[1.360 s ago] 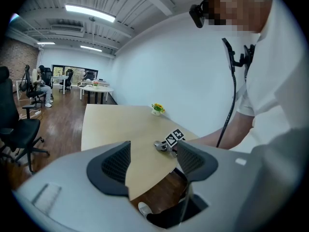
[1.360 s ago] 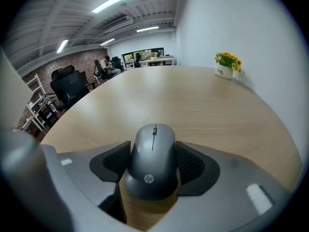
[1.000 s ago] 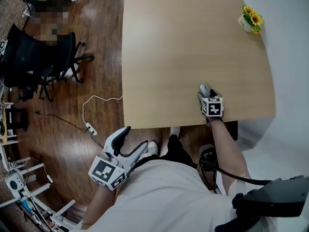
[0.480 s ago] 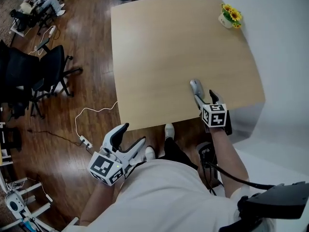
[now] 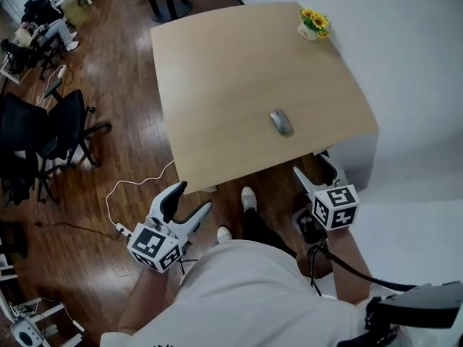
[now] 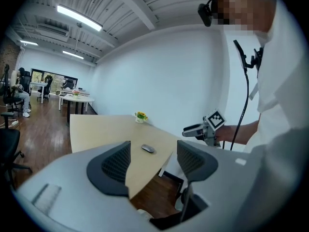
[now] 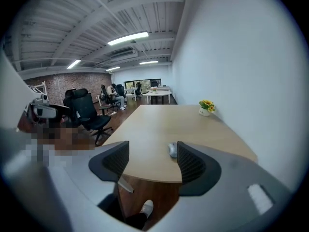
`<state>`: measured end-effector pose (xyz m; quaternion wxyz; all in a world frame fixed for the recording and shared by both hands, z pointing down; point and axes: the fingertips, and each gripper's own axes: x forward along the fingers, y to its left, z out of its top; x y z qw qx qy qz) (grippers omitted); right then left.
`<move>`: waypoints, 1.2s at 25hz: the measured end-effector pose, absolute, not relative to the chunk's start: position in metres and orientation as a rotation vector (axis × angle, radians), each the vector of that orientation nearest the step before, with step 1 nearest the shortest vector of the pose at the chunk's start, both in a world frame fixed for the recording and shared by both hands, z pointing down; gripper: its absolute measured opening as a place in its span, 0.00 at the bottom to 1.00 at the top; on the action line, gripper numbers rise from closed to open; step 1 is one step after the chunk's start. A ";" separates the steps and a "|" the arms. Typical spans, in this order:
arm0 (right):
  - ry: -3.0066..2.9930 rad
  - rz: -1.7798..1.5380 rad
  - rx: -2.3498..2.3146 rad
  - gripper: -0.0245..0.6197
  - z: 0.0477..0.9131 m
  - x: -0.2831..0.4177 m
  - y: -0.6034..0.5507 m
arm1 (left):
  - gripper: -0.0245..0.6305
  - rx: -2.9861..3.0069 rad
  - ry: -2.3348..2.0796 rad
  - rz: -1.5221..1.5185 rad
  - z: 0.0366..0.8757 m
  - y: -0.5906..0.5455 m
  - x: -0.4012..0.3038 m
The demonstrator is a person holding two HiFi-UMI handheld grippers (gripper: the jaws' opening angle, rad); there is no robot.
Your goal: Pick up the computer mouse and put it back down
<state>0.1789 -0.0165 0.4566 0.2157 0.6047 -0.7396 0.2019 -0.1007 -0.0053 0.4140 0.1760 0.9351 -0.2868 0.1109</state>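
Quick status: both claws are empty rn. The right claw [image 5: 309,166] is wide open w/ nothing btwn the jaws, and it hangs just off the near edge of the table [image 5: 217,71], over the floor. The mouse [image 5: 281,121] lies flat on the tabletop ahead of that claw and slightly to its left, clearly apart from it, no contact. In the right gripper view it shows just by the inner edge of the right jaw, but that's only line of sight.

The left claw [image 5: 193,197] is spread wide too and holds nothing. It's low over the wood floor, off the table's near left corner. From there the mouse is well ahead and to the right. A white cable [image 5: 119,194] lies on the floor just ahead-left of it, w/ office chairs [image 5: 58,129] further out left. A flower pot [image 5: 312,23] sits at the far corner, way past the mouse.
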 end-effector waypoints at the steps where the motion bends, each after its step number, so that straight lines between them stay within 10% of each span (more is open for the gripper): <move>1: -2.057 0.546 1.687 0.53 0.447 0.174 -0.006 | 0.48 2.651 -0.806 0.314 0.415 0.001 -0.104; 30: -2.139 0.433 1.686 0.52 0.397 0.122 0.083 | 0.48 2.653 -0.879 0.264 0.417 0.084 -0.154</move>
